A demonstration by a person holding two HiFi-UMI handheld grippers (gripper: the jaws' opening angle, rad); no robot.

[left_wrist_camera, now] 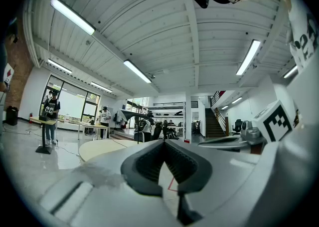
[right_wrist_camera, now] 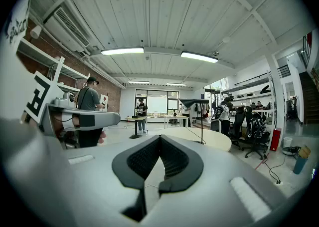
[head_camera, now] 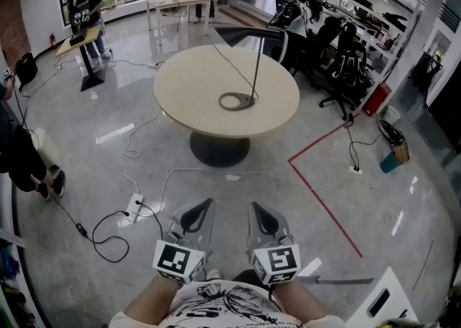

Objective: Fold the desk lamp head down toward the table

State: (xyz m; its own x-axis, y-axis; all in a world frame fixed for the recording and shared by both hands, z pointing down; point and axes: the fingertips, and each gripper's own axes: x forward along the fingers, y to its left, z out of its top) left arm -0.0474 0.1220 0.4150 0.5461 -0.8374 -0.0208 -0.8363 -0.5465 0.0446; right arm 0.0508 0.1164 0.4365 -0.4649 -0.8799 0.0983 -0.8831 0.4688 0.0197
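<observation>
A black desk lamp stands on the round beige table (head_camera: 187, 96). It has a ring base (head_camera: 236, 101), a thin upright pole (head_camera: 258, 67) and a flat head (head_camera: 248, 33) held level at the top. Both grippers hang close to my body, well short of the table. My left gripper (head_camera: 208, 204) and right gripper (head_camera: 254, 206) are shut with nothing between their fingers. From the left gripper view, the left gripper (left_wrist_camera: 163, 142) points toward the table (left_wrist_camera: 102, 147) and the lamp head (left_wrist_camera: 130, 114). The right gripper (right_wrist_camera: 159, 137) faces the lamp head (right_wrist_camera: 194, 102) in its own view.
Cables and a white power strip (head_camera: 134, 206) lie on the glossy floor between me and the table. A red tape line (head_camera: 324, 204) runs to the right. Black office chairs (head_camera: 346, 67) stand behind the table. A person (head_camera: 21, 153) stands at the left and another by a standing desk (head_camera: 83, 38).
</observation>
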